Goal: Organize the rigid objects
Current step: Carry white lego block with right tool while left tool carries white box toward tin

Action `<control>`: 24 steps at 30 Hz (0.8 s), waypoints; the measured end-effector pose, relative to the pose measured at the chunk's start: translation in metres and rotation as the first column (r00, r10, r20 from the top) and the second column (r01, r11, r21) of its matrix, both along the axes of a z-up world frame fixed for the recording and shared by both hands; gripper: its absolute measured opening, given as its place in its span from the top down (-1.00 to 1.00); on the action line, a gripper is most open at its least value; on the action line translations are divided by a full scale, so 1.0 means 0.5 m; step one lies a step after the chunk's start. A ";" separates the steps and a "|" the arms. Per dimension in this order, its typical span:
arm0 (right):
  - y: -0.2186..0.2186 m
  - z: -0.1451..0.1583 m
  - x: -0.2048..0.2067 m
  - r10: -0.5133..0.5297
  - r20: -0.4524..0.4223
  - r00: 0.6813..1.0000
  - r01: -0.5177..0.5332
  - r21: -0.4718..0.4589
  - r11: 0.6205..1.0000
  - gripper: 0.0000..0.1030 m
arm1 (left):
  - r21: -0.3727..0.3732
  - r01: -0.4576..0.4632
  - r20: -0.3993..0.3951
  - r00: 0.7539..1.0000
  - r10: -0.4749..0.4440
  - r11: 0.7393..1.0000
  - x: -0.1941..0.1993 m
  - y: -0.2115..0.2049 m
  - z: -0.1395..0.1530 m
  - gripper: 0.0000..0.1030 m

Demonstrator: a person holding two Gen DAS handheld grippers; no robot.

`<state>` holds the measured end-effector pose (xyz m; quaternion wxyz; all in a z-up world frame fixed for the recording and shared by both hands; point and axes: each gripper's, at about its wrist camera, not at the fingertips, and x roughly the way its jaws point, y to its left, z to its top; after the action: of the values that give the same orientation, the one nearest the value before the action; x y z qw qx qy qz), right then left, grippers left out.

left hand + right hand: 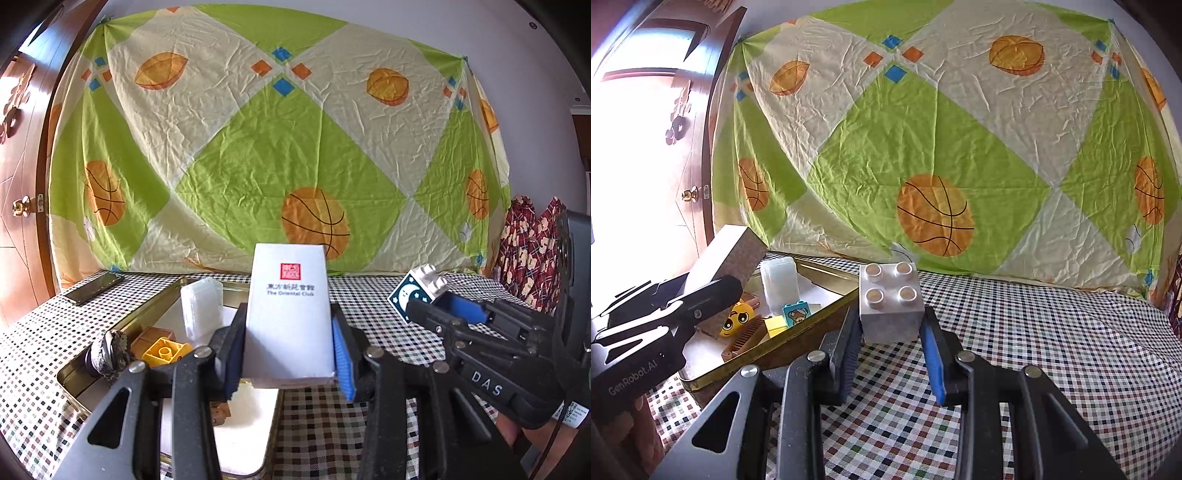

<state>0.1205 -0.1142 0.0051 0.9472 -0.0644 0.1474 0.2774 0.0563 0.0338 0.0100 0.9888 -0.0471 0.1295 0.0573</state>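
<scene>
My left gripper (290,354) is shut on a white box (290,314) with a red seal and "The Oriental Club" print, held above the gold metal tray (147,314). The same box shows in the right wrist view (726,258). My right gripper (890,350) is shut on a white toy brick (890,302) with four studs, held over the checkered cloth right of the tray (812,321). In the left wrist view the brick (417,293) shows a moon picture on one side, with the right gripper (436,308) around it.
The tray holds a clear plastic case (201,310), a yellow brick (164,350), a grey ball-like lump (107,354), a blue bear brick (796,314), a yellow emoji toy (737,319) and a brown comb (746,341). A phone (92,288) lies far left. A patterned sheet (277,147) hangs behind.
</scene>
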 end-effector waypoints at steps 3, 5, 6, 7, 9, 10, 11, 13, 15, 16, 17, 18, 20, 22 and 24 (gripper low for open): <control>0.013 -0.001 -0.003 0.009 0.003 1.000 -0.009 -0.004 1.000 0.33 | -0.003 -0.005 0.001 1.000 0.005 1.000 -0.001 0.007 0.000 0.22; 0.019 -0.001 -0.005 0.013 0.004 1.000 -0.013 -0.007 1.000 0.33 | 0.003 -0.012 0.004 1.000 0.012 1.000 -0.003 0.011 0.000 0.22; 0.022 -0.001 -0.006 0.015 0.004 1.000 -0.015 -0.009 1.000 0.33 | 0.000 -0.014 0.004 1.000 0.014 1.000 -0.004 0.014 0.000 0.22; 0.024 -0.002 -0.007 0.016 0.005 1.000 -0.016 -0.010 1.000 0.33 | -0.003 -0.017 0.004 1.000 0.017 1.000 -0.004 0.018 -0.001 0.22; 0.029 -0.002 -0.009 0.019 0.004 1.000 -0.019 -0.010 1.000 0.33 | -0.006 -0.025 0.002 1.000 0.025 1.000 -0.004 0.026 -0.001 0.22; 0.031 -0.002 -0.009 0.021 0.003 1.000 -0.021 -0.011 1.000 0.33 | -0.012 -0.028 0.001 1.000 0.028 1.000 -0.004 0.031 -0.002 0.22; 0.034 -0.002 -0.010 0.023 0.003 1.000 -0.023 -0.011 1.000 0.33 | -0.015 -0.031 0.001 1.000 0.031 0.999 -0.005 0.035 -0.002 0.22; 0.038 -0.002 -0.012 0.027 0.004 1.000 -0.027 -0.012 1.000 0.33 | -0.012 -0.040 0.000 0.999 0.040 0.999 -0.005 0.042 -0.003 0.22; 0.043 -0.002 -0.014 0.031 0.006 1.000 -0.031 -0.015 0.999 0.33 | -0.016 -0.046 -0.002 0.999 0.046 0.999 -0.004 0.050 -0.003 0.22; 0.045 -0.002 -0.015 0.033 0.006 0.999 -0.033 -0.017 0.999 0.33 | -0.018 -0.049 -0.005 0.999 0.049 0.999 -0.004 0.054 -0.004 0.22; 0.048 -0.002 -0.015 0.034 0.005 0.999 -0.034 -0.018 0.999 0.33 | -0.020 -0.053 -0.006 0.999 0.053 0.998 -0.004 0.057 -0.004 0.22; 0.050 -0.002 -0.016 0.035 0.005 0.999 -0.035 -0.018 0.999 0.33 | -0.022 -0.056 -0.006 0.998 0.056 0.998 -0.004 0.062 -0.005 0.22; 0.055 -0.003 -0.017 0.038 0.005 0.999 -0.038 -0.018 0.999 0.33 | -0.024 -0.063 -0.006 0.998 0.063 0.998 -0.004 0.068 -0.005 0.22; 0.059 -0.003 -0.019 0.042 0.005 0.999 -0.041 -0.019 0.999 0.33 | -0.027 -0.068 -0.006 0.998 0.068 0.997 -0.005 0.075 -0.006 0.22; 0.065 -0.002 -0.021 0.044 0.006 0.999 -0.044 -0.021 0.999 0.33 | -0.027 -0.073 -0.007 0.997 0.073 0.997 -0.006 0.081 -0.007 0.22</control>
<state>0.1100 -0.0818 0.0039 0.9406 -0.0786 0.1457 0.2964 0.0532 0.0744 0.0066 0.9849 -0.0653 0.1317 0.0916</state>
